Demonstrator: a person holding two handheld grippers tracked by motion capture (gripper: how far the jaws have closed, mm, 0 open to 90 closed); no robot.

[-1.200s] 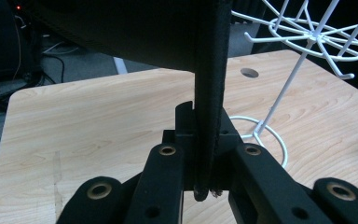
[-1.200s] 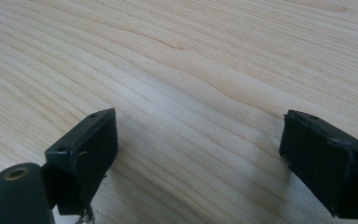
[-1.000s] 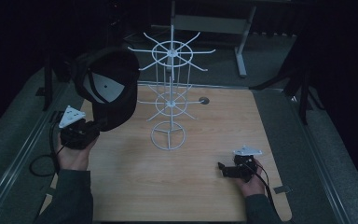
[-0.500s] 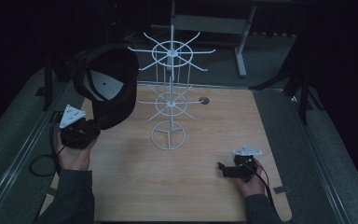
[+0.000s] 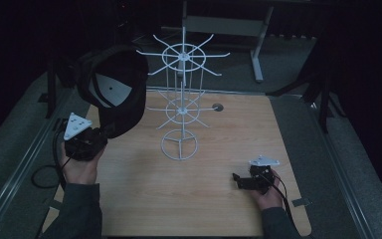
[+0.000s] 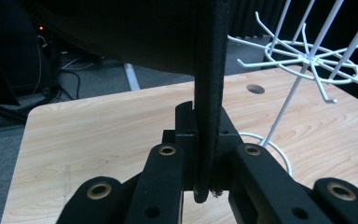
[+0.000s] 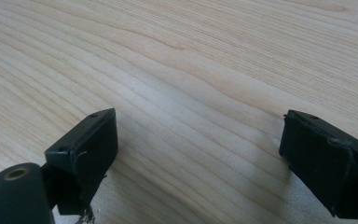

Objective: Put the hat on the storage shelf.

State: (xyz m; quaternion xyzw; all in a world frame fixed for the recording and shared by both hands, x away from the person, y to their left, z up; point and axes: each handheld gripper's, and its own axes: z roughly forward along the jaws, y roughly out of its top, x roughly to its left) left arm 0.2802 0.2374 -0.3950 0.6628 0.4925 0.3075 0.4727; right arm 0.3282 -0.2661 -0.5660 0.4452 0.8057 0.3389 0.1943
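A black cap (image 5: 114, 89) hangs in the air at the left, its pale lining facing the high camera. My left gripper (image 5: 97, 135) is shut on the cap's brim; in the left gripper view the brim's edge (image 6: 209, 93) stands pinched between the jaws. A white wire rack (image 5: 181, 99) with two tiers of hooks stands mid-table, just right of the cap, its hooks (image 6: 303, 58) close by in the left gripper view. My right gripper (image 5: 239, 180) rests low at the front right, open, with bare wood (image 7: 191, 107) between its jaws.
The wooden table (image 5: 219, 199) has a small round hole (image 5: 217, 107) behind the rack. Grey carpet strips (image 5: 338, 164) run along both sides, and a desk leg (image 5: 258, 55) stands beyond the far edge. A cable (image 5: 42, 174) loops off the left edge.
The cap and left gripper have barely shifted. The right gripper stays where it was.
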